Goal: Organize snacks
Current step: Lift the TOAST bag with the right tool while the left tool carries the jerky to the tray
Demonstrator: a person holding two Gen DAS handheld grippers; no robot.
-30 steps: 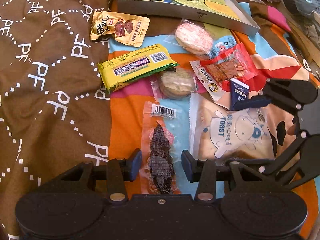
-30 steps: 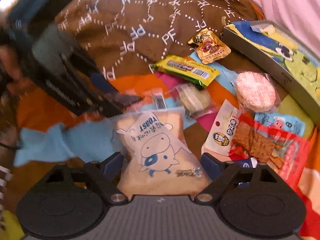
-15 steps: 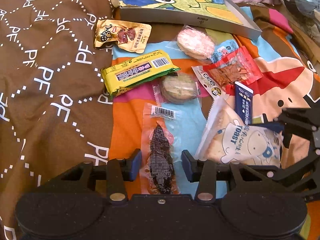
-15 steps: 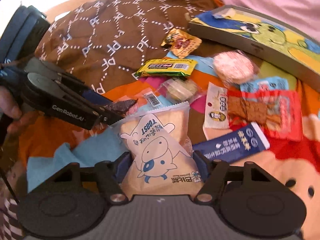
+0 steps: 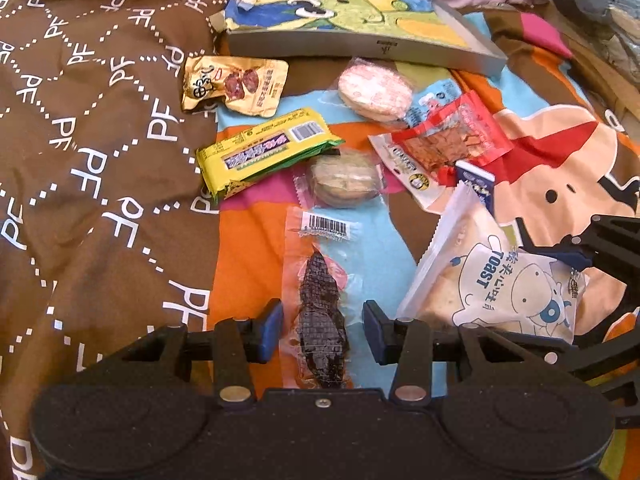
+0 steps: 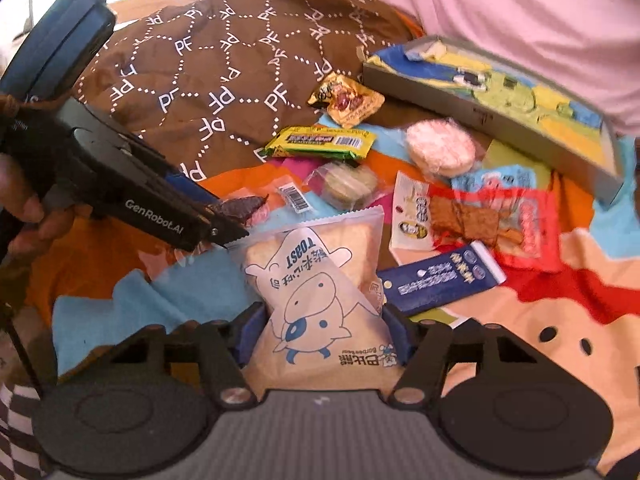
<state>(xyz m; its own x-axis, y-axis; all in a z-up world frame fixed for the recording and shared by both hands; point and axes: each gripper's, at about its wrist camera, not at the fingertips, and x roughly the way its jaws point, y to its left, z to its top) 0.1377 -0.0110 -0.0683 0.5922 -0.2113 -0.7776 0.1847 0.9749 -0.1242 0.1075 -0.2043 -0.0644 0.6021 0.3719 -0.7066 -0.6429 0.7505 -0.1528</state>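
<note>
Right wrist view: my right gripper (image 6: 322, 332) is clamped on the white cow-print toast bag (image 6: 316, 292), bottom centre of frame. Left wrist view: my left gripper (image 5: 322, 332) sits spread wide around the clear packet of dark dried fish (image 5: 320, 316), pads not touching it.

The work surface is a soft bed covered by two overlapping fabrics. A brown quilt (image 5: 88, 152) printed with white dotted diamonds and "PF" letters occupies the left. A multicolour cartoon blanket (image 5: 560, 168) covers the right. Pink fabric (image 6: 500, 8) lies at the far edge. Lighting is bright and even.
</note>
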